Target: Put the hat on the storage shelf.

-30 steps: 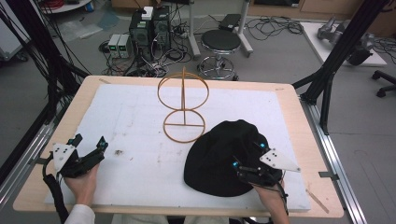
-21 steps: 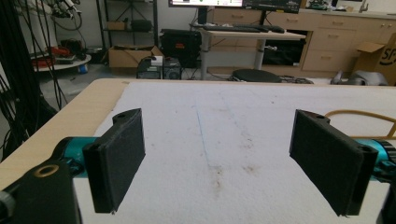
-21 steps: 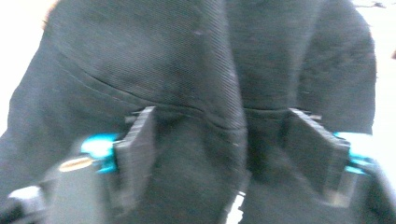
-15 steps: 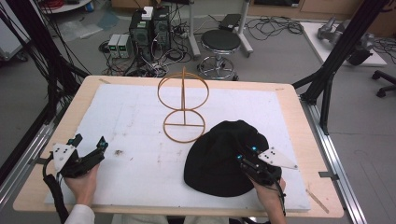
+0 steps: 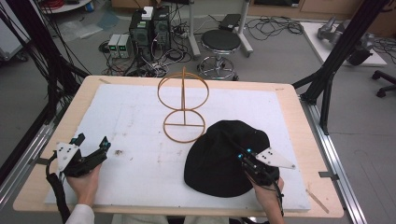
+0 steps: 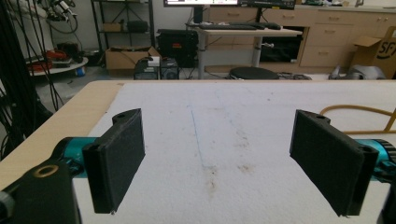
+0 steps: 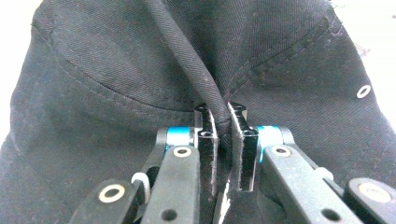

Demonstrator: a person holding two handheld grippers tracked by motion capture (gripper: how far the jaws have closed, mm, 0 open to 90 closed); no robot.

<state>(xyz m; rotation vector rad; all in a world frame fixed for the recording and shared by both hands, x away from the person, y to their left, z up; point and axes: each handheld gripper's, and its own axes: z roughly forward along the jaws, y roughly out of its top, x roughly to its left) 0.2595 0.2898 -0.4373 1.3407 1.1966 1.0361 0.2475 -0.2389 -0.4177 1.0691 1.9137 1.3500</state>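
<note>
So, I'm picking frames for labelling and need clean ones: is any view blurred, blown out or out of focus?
High view: soft and low in detail, evenly lit, the black fabric cap nearly textureless. Left gripper view: the near black jaw pads slightly soft, the white foam mat bright but readable. Right gripper view: the cap's twill sharp, corners around it blown out to white.

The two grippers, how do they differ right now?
The left gripper has its jaws wide apart with nothing between them, while the right gripper is pinched shut on a fold of the black hat. The left one hovers over bare white foam board; the right one sits on the hat. Both are hand-held with black pads.
</note>
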